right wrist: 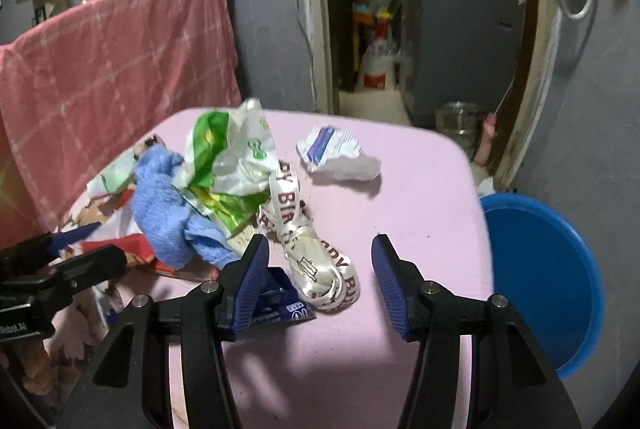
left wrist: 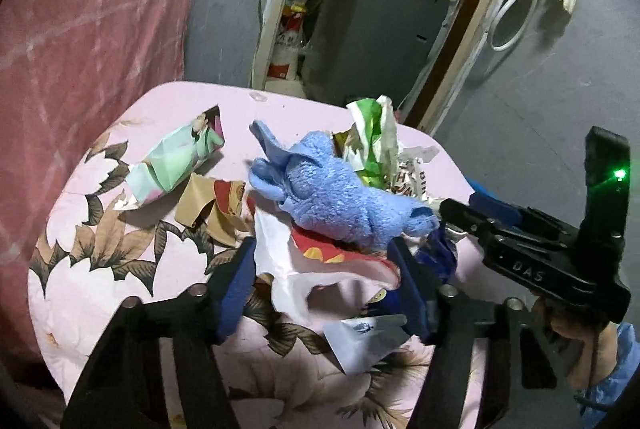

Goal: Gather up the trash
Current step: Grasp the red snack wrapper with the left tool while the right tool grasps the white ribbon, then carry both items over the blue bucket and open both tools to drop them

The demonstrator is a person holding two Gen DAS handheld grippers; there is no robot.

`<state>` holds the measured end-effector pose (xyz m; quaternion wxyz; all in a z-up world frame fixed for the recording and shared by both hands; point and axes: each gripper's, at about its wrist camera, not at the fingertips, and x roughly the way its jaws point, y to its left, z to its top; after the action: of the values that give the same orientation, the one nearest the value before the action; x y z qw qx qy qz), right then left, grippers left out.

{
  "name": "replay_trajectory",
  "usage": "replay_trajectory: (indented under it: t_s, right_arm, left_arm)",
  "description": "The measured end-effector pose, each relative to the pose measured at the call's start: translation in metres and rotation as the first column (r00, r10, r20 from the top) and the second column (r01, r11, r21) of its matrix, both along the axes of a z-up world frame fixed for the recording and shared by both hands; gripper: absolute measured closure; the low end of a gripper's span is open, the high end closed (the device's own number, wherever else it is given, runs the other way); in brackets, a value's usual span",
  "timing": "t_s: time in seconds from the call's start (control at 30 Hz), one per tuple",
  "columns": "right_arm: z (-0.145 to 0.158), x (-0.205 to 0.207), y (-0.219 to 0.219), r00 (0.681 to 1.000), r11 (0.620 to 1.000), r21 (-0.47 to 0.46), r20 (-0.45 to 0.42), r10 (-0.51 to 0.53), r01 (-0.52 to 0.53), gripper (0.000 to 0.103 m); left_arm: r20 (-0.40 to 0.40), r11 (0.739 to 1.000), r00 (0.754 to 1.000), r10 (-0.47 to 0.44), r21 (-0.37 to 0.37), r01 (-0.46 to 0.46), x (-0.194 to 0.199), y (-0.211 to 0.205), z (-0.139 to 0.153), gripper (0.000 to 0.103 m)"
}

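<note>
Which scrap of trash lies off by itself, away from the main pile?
The crumpled white-and-blue wrapper at the far side of the pink table; the other scraps crowd around the blue cloth.

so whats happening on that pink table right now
A person with a gripper in each hand is clearing trash off a pink table. The left gripper is open around a white and red wrapper beside a blue fuzzy cloth. The right gripper is open over a printed ribbon. A green and white bag and a crumpled white packet lie loose. A blue basin sits beside the table.
</note>
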<state>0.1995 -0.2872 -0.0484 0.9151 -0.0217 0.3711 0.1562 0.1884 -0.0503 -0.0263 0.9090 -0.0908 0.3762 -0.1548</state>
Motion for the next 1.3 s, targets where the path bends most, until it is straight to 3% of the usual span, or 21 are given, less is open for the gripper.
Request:
replay_trajectory:
  t_s: [0.17,0.23,0.53,0.63,0.7,0.8,1.07,1.3]
  right_arm:
    - [-0.01,0.009,0.006,0.999,1.0,0.001,-0.048,0.024,-0.024,0.052]
    - [-0.01,0.011,0.007,0.998,1.0,0.006,-0.055,0.023,-0.023,0.052]
    - [-0.012,0.017,0.006,0.995,0.999,0.038,-0.094,0.015,-0.012,0.058]
    - [-0.013,0.018,0.005,0.994,0.997,0.072,-0.109,0.019,-0.011,0.069]
    - [-0.011,0.016,0.006,0.994,0.997,0.074,-0.106,0.019,-0.011,0.084]
    - [-0.01,0.01,0.005,0.995,0.997,0.073,-0.095,0.009,-0.002,0.09]
    - [0.012,-0.028,-0.002,0.999,0.994,0.102,0.045,-0.031,0.026,0.092]
    - [0.041,-0.066,-0.007,0.972,0.99,0.133,0.224,-0.067,0.038,0.093]
  left_arm:
    - [0.001,0.999,1.0,0.005,-0.033,-0.005,-0.003,0.008,-0.001,0.058]
    - [-0.003,0.999,1.0,0.008,-0.032,-0.008,-0.004,0.009,-0.001,0.068]
    - [-0.051,0.998,0.998,0.042,-0.053,-0.044,-0.006,0.013,-0.006,0.078]
    - [-0.066,0.996,0.997,0.049,-0.072,-0.054,-0.009,0.018,-0.009,0.081]
    - [-0.069,0.995,0.996,0.053,-0.086,-0.059,-0.011,0.021,-0.008,0.082]
    - [-0.071,0.991,0.996,0.06,-0.113,-0.067,-0.017,0.026,-0.006,0.083]
    - [0.012,0.987,0.999,0.044,-0.152,-0.042,-0.041,0.025,0.009,0.084]
    - [0.184,0.988,0.982,0.031,-0.157,-0.002,-0.064,0.008,0.037,0.084]
